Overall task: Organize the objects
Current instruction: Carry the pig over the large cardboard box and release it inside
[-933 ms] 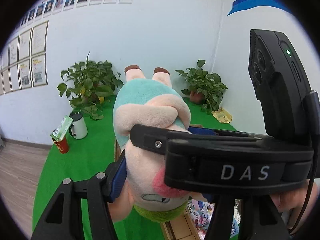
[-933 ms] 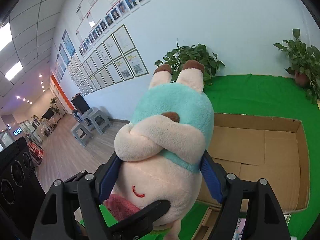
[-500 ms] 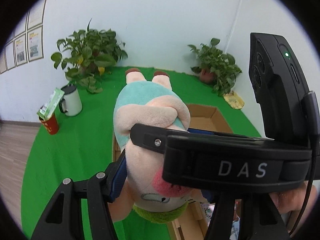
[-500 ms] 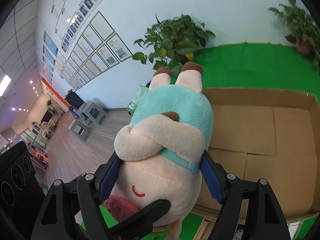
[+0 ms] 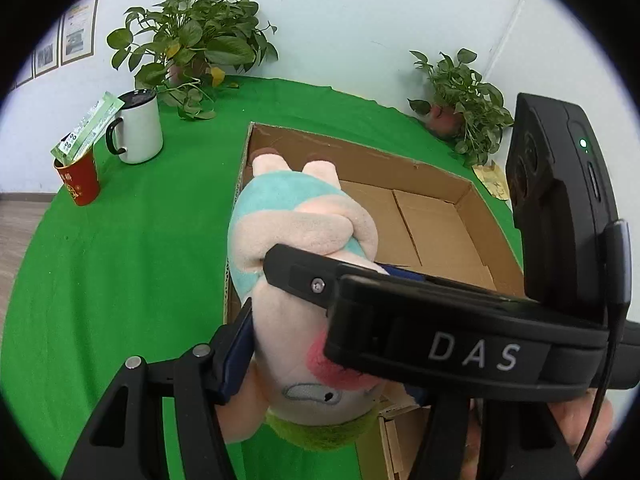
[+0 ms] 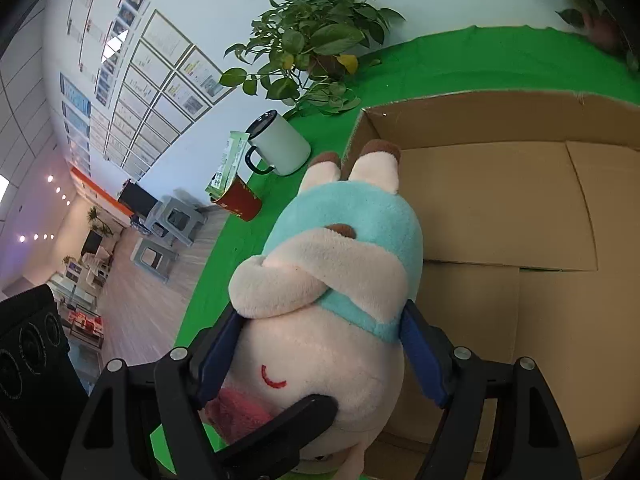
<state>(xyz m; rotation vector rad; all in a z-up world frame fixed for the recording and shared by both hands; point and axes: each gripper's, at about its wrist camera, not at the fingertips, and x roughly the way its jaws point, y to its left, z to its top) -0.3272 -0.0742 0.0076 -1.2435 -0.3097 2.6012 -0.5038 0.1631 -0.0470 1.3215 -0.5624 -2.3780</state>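
A plush pig toy in a teal outfit hangs head toward the cameras, feet pointing away. Both grippers are shut on its head. My left gripper clamps it from the sides, and the right gripper's black body crosses in front of it in the left wrist view. My right gripper squeezes the plush pig toy between its blue pads. The toy is held above the near left corner of an open cardboard box, whose bare floor shows below.
On the green cloth left of the box stand a white mug and a red cup with a green packet. Potted plants stand at the back wall, another at the back right.
Both grippers tilted downward with the toy, moving it over the box. The wall dropped out of view and the box floor now fills the space behind the toy.
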